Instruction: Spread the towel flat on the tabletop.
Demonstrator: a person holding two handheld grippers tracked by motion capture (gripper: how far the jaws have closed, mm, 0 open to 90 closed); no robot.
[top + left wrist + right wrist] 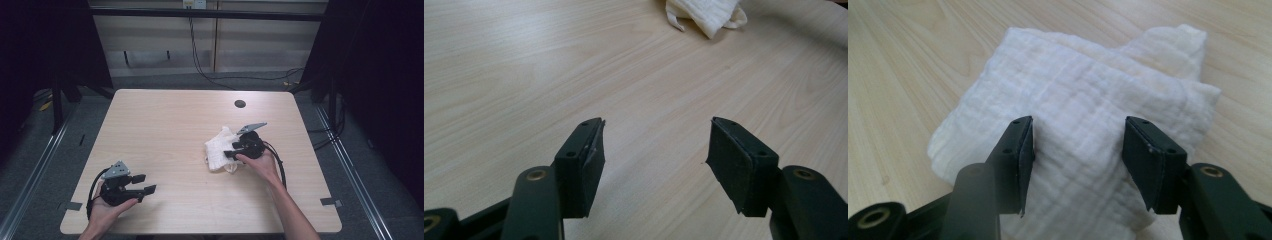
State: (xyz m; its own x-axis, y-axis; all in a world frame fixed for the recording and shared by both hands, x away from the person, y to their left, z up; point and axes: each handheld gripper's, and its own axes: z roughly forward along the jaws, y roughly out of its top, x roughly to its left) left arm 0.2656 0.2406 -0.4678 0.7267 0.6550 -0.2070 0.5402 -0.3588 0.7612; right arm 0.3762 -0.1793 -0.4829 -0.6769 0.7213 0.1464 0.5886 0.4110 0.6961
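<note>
- High view: a folded white cloth (218, 148) lies right of the middle of the table (165, 125), well in from every edge.
- The right claw (231, 154) sits on the cloth's right side, jaws apart; in the right gripper view (1078, 165) cloth lies between the pads, which do not press on it.
- The left claw (145, 184) hangs near the front left edge, jaws apart and holding nothing.
- Bare wood lies between the claws and up to the far edge, apart from a round hole (240, 104).

Two black grippers (142, 184) (231, 150) with screwed, padded jaws, grey three-cornered top plates, black trailing cables.
</note>
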